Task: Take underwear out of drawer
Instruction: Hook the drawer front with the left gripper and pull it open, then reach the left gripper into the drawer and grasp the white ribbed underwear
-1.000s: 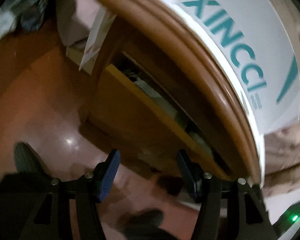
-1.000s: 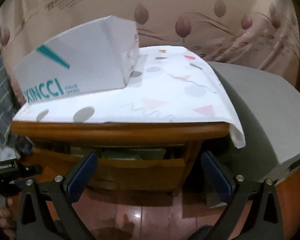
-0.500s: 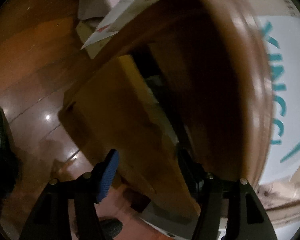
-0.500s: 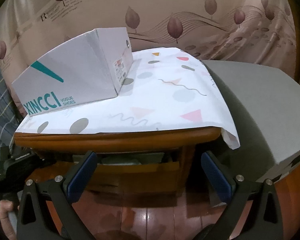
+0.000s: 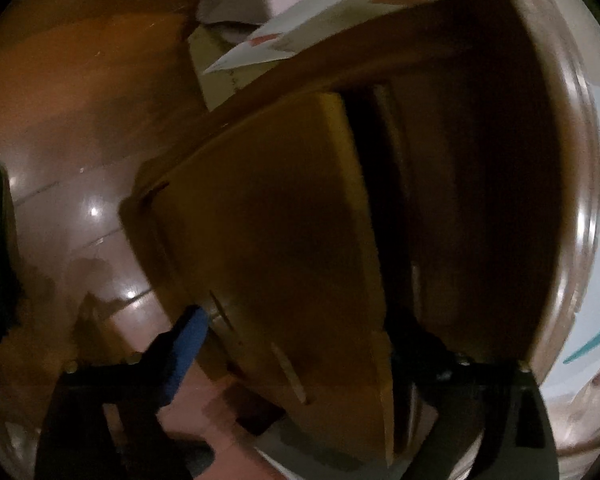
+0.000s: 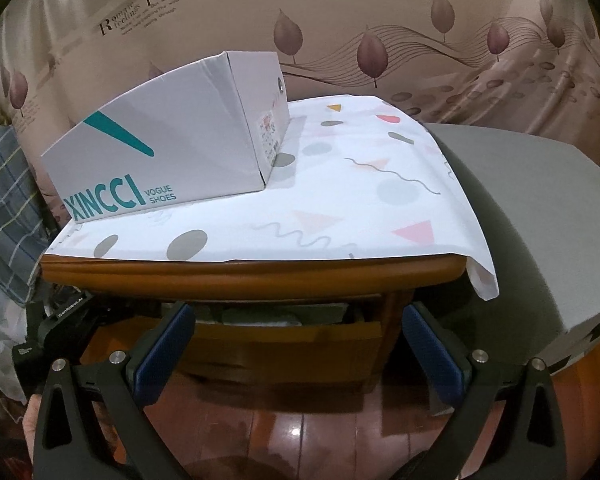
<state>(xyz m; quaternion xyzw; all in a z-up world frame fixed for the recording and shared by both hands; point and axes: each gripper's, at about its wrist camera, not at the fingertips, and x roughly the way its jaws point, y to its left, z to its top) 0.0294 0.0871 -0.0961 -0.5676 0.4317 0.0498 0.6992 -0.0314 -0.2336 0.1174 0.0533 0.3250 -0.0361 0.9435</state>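
Note:
The wooden nightstand's drawer (image 6: 284, 344) stands slightly pulled out. Folded grey and white fabric (image 6: 268, 316) shows in its gap; I cannot tell which piece is underwear. My left gripper (image 5: 300, 336) is close up against the drawer front (image 5: 268, 240). Its jaws are opening and straddle the panel, the blue pad (image 5: 184, 340) below the lower edge and the other finger in the dark gap. My right gripper (image 6: 296, 344) hangs open in front of the drawer, holding nothing. The left gripper's black housing (image 6: 56, 332) shows at the nightstand's left side.
A white XINCCI shoe box (image 6: 172, 152) sits on patterned paper (image 6: 360, 208) covering the nightstand top. A grey box (image 6: 540, 220) stands to the right, plaid cloth (image 6: 4, 200) to the left. Glossy wooden floor (image 6: 300, 432) lies below.
The left gripper has sunk and rolled, closing in on the drawer front, and its jaws have widened around the panel. The right gripper has barely moved.

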